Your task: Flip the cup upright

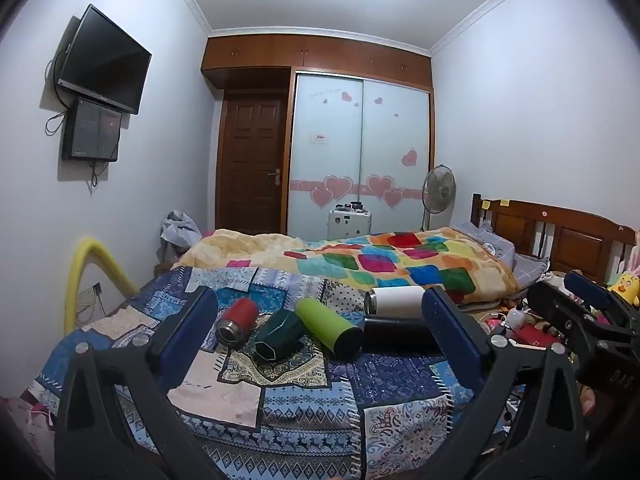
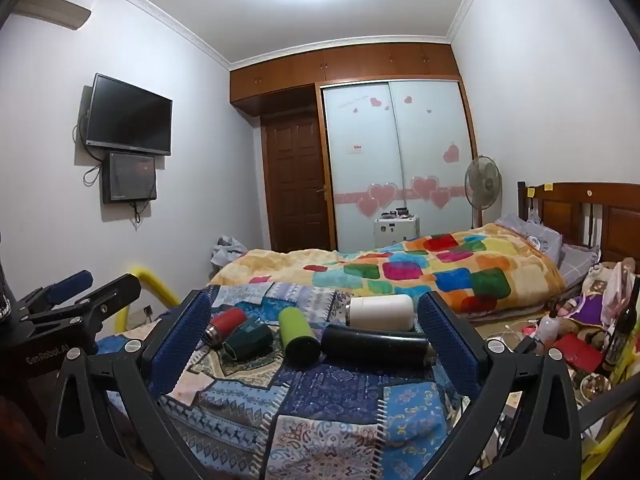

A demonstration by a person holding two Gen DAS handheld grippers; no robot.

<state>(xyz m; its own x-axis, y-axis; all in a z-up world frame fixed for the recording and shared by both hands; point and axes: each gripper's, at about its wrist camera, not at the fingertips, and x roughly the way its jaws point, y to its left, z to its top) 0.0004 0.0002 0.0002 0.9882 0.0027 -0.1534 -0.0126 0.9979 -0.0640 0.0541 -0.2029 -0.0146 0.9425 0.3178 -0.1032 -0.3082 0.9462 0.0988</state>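
Note:
Several cups lie on their sides on a patchwork blue quilt (image 1: 304, 404): a red one (image 1: 237, 320), a dark green one (image 1: 280, 338), a lime green one (image 1: 328, 326), a white one (image 1: 394, 300) and a black one (image 1: 400, 332). They show in the right wrist view too: red (image 2: 225, 325), dark green (image 2: 248, 340), lime (image 2: 298, 336), white (image 2: 380, 312), black (image 2: 374, 344). My left gripper (image 1: 324, 332) is open and empty, short of the cups. My right gripper (image 2: 316, 336) is open and empty, also short of them.
A bed with a colourful blanket (image 1: 392, 264) lies behind the cups. Clutter (image 2: 572, 336) sits to the right by the wooden headboard (image 1: 560, 236). A yellow foam tube (image 1: 86, 276) stands at the left wall. The right gripper shows at the right edge of the left wrist view (image 1: 580, 312).

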